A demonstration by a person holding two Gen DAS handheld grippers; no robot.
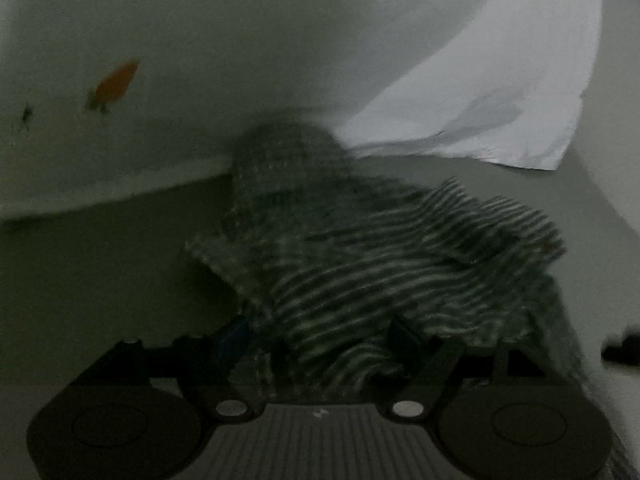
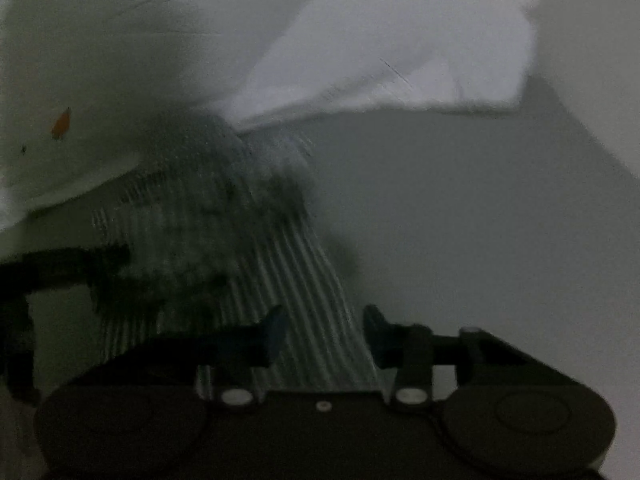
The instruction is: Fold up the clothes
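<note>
Striped dark-and-pale knit garment (image 1: 360, 264) lies crumpled on the pale counter (image 1: 100, 280), its near edge bunched between the jaws of the left hand-held gripper (image 1: 320, 344), which stand wide without pinching. A strip runs between the half-closed jaws of the right hand-held gripper (image 2: 324, 336); whether they pinch it I cannot tell. Beyond lies a white cloth (image 1: 500, 80), likely set aside.
</note>
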